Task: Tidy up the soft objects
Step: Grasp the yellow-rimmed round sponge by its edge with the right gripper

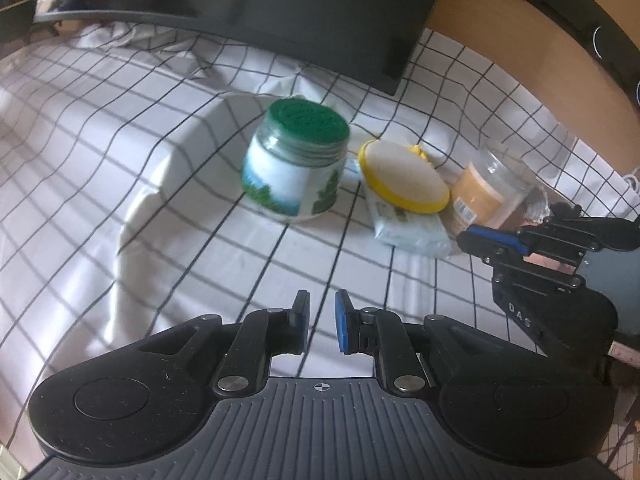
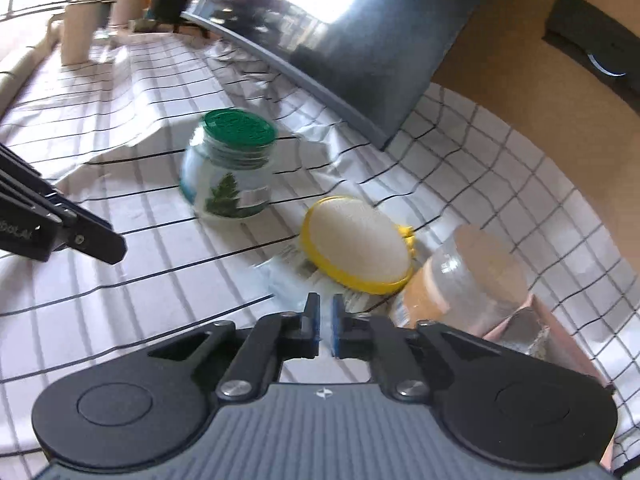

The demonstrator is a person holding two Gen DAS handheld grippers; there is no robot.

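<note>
A round yellow-rimmed sponge pad [image 1: 404, 178] [image 2: 358, 240] leans on a soft pale tissue pack [image 1: 408, 226] [image 2: 288, 278] on the checked cloth. A green-lidded jar [image 1: 298, 158] [image 2: 232, 164] stands to their left. A clear jar with tan contents [image 1: 486, 192] [image 2: 460, 276] lies to their right. My left gripper [image 1: 322, 320] hovers in front of the jar, jaws a narrow gap apart and empty. My right gripper [image 2: 326, 328] is just above the near edge of the tissue pack, jaws nearly closed with nothing visibly between them; it also shows in the left wrist view [image 1: 492, 240].
A dark monitor [image 1: 280, 12] [image 2: 340, 40] stands behind the objects. A pink carton [image 2: 536, 332] lies at the right. White pots with plants [image 2: 84, 28] stand far left. An orange wall [image 1: 500, 52] is behind.
</note>
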